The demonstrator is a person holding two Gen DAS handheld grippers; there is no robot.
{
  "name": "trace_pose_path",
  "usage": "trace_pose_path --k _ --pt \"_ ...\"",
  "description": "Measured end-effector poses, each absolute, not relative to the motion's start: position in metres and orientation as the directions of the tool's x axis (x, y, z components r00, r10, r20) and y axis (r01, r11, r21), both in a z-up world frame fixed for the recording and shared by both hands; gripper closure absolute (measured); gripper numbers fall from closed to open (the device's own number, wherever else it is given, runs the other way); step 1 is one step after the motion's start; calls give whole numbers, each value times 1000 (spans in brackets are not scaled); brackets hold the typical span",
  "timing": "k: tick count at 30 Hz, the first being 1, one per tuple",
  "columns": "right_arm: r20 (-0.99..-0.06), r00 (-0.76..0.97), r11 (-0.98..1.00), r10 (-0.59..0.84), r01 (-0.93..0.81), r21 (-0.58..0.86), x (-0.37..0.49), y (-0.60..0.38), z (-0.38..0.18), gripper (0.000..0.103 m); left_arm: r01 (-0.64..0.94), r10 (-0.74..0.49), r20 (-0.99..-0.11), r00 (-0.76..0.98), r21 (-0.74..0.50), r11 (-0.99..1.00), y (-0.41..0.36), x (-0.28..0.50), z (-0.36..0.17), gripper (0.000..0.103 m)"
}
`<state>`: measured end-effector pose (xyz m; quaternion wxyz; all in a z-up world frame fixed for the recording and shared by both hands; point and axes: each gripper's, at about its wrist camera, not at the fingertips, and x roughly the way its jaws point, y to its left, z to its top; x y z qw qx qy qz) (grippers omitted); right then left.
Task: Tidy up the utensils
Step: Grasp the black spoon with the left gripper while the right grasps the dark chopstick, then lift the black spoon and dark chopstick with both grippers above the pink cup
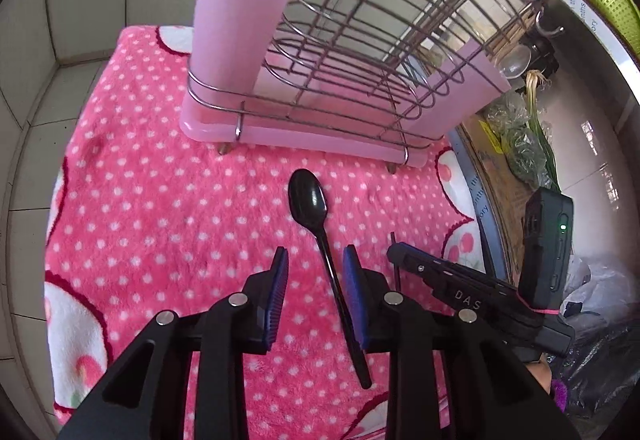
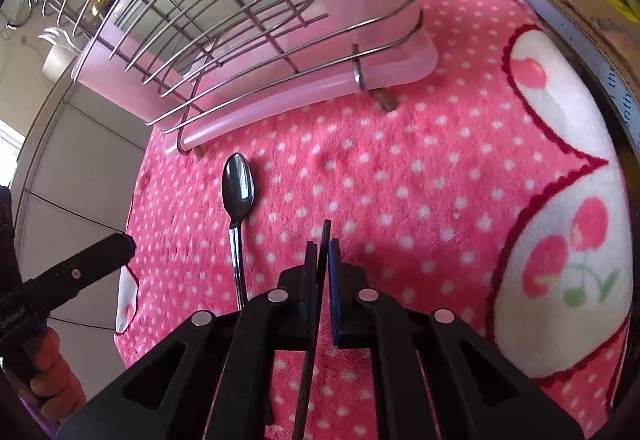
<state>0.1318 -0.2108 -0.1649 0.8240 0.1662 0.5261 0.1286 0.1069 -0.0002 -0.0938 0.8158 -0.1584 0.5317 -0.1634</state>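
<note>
A black spoon (image 1: 310,206) lies on the pink dotted towel (image 1: 160,200), bowl toward the rack; it also shows in the right wrist view (image 2: 238,186). My left gripper (image 1: 316,264) is open, its blue pads either side of the spoon's handle, just above the towel. My right gripper (image 2: 324,244) is shut on a thin dark utensil handle (image 2: 325,236) that sticks out past the fingertips; the right gripper also shows in the left wrist view (image 1: 394,252). The wire dish rack (image 1: 340,52) with a pink utensil cup (image 1: 236,20) stands behind the spoon.
A pink drip tray (image 2: 280,96) sits under the rack. A cardboard box with greens (image 1: 516,144) lies to the right of the towel. A green basket (image 1: 604,0) is at the far right. Tiled wall runs along the left.
</note>
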Motion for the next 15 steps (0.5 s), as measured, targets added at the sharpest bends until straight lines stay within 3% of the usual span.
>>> trace_pose_path --k 8,15 --pt "-799 479 914 363 -18 405 125 -240 -153 97 24 -442 -873 205 -447 894 -33 146 -136 80" --pt "-793 468 901 390 -16 434 125 -251 -162 97 31 -334 -921 202 -334 942 -52 163 -146 81"
